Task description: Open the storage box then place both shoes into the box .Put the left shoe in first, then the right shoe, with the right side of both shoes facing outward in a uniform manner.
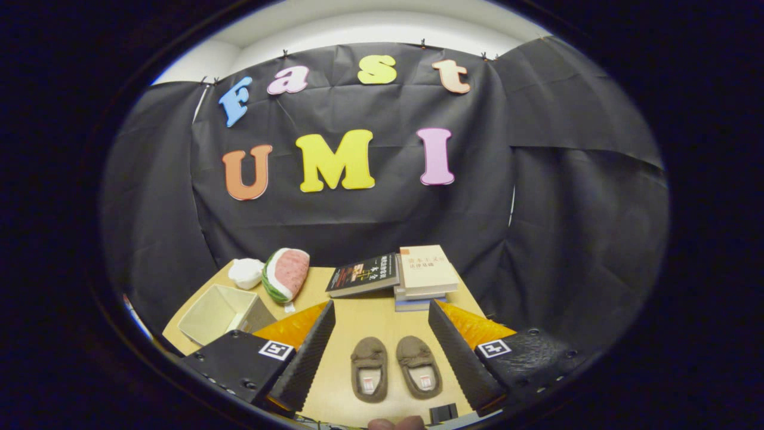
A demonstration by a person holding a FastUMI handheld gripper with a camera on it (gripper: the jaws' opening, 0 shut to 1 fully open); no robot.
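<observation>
Two small brown shoes lie side by side on the wooden table, toes pointing away: the left shoe (369, 368) and the right shoe (419, 365). Both sit between my fingers, low and near. My gripper (382, 340) is open wide, hovering above the table with nothing held. The storage box (219, 312), pale cream and open-topped, stands beyond my left finger (310, 352), off to the left side of the table.
A watermelon-slice plush (286, 273) and a white soft toy (246, 272) lie behind the box. A stack of books (425, 278) with a dark book (364, 275) leaning on it stands at the table's far edge. A fingertip (395, 423) shows nearest me.
</observation>
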